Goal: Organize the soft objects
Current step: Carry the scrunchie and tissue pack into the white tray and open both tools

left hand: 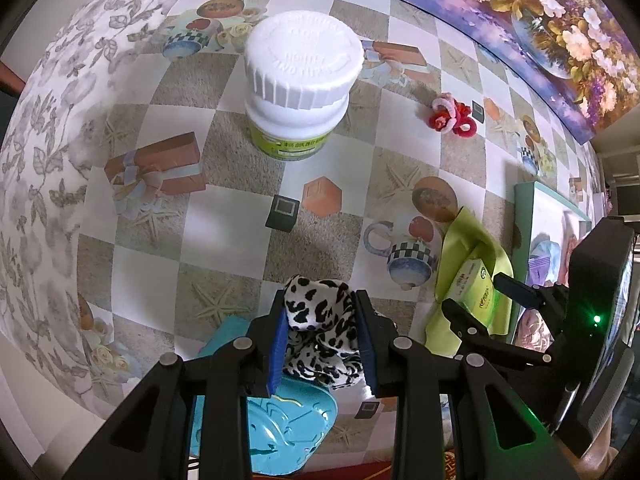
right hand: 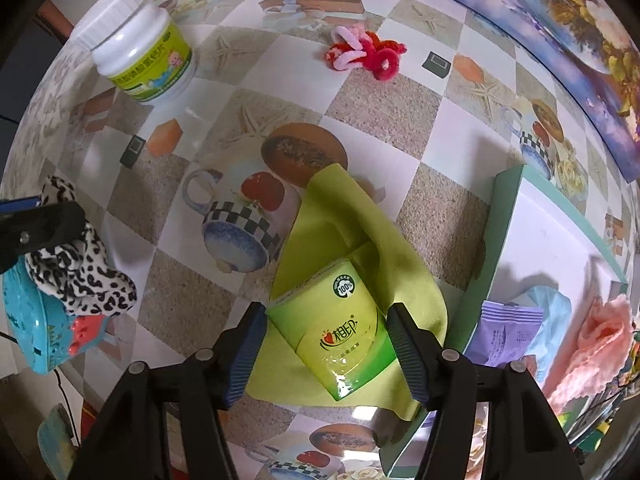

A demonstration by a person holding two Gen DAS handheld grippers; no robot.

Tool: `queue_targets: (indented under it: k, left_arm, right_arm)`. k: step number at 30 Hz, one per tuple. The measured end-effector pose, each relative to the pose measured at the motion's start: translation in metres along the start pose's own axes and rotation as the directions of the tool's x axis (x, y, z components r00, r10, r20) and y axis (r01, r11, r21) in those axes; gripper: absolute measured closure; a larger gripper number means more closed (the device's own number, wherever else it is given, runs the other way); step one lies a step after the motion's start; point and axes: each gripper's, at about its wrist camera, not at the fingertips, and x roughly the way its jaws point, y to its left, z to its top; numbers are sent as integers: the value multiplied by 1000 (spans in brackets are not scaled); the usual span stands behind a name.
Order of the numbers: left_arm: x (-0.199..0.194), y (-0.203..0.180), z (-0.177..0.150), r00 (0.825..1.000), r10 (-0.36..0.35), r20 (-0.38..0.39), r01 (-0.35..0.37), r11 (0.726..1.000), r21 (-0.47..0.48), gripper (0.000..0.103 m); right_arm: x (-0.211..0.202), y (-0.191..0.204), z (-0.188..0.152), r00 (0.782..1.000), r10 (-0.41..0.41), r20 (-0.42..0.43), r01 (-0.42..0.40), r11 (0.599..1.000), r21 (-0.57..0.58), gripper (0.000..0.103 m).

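My left gripper (left hand: 322,312) is shut on a black-and-white leopard-print cloth (left hand: 320,320), held above a turquoise plastic shoe (left hand: 280,432). The cloth (right hand: 76,276) and shoe (right hand: 36,320) also show at the left of the right wrist view. My right gripper (right hand: 326,320) is open, its blue pads either side of a green tissue pack (right hand: 340,332) that lies on a lime-green cloth (right hand: 344,240). I cannot tell if the pads touch the pack. A red-and-pink pipe-cleaner bundle (right hand: 364,54) lies further back on the table.
A white jar with a green label (left hand: 296,92) stands at the back. A teal-rimmed white tray (right hand: 560,248) at the right holds a purple packet (right hand: 504,336), a light blue cloth (right hand: 548,312) and a pink knitted item (right hand: 600,340). A floral picture (left hand: 540,32) borders the far edge.
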Motion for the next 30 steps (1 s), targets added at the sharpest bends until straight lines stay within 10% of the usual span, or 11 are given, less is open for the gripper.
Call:
queue_targets:
  k: [30]
  left_arm:
    - [12,-4,-3,1000,3,-10,-3,1000,-5,70]
  right_arm:
    - [16,1,-8,1000,11,-9,-11,999,35,40]
